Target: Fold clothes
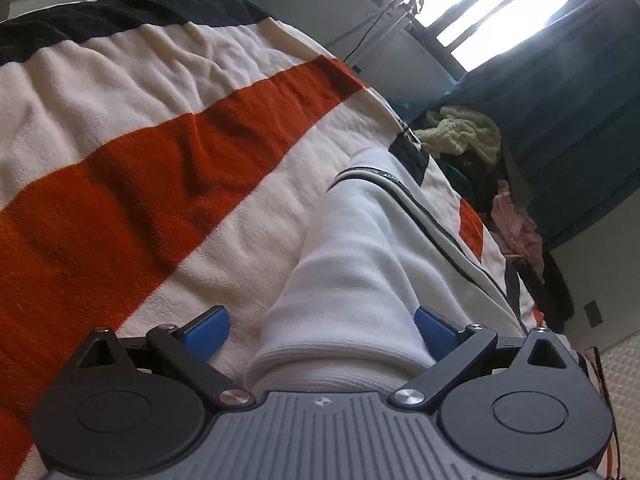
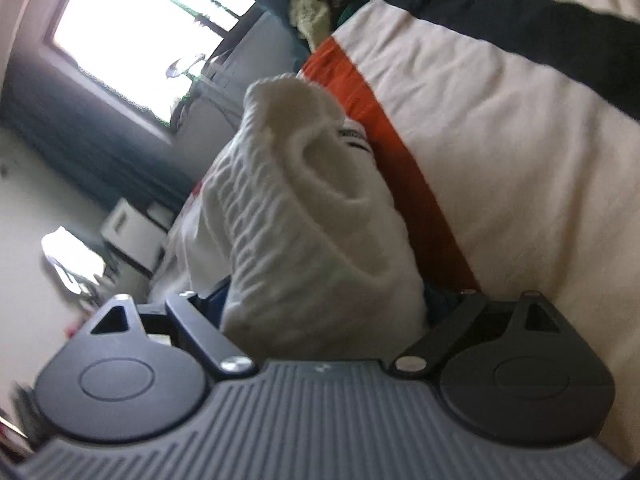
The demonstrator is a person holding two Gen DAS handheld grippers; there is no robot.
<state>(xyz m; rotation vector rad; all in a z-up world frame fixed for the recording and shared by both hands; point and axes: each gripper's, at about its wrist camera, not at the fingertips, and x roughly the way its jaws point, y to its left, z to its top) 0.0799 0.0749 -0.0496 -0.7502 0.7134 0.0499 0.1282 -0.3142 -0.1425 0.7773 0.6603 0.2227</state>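
garment (image 1: 360, 248) lies on blanket (image 1: 160, 160); clothes pile (image 1: 472, 140) behind it, off the blanket's edge.

The left wrist view sits just behind the left hand-held gripper (image 1: 320, 332), low and very close over the striped blanket (image 1: 152, 168), facing along the bed toward the bright window (image 1: 516, 12) and the dark blue curtain (image 1: 580, 112), with the scene tilted. The right wrist view looks out over the right hand-held gripper (image 2: 326, 308), rolled steeply sideways and slightly blurred, close to the white garment (image 2: 304, 216). Both views share that garment, the blanket, the window and the pale green clothes pile (image 1: 464, 132).
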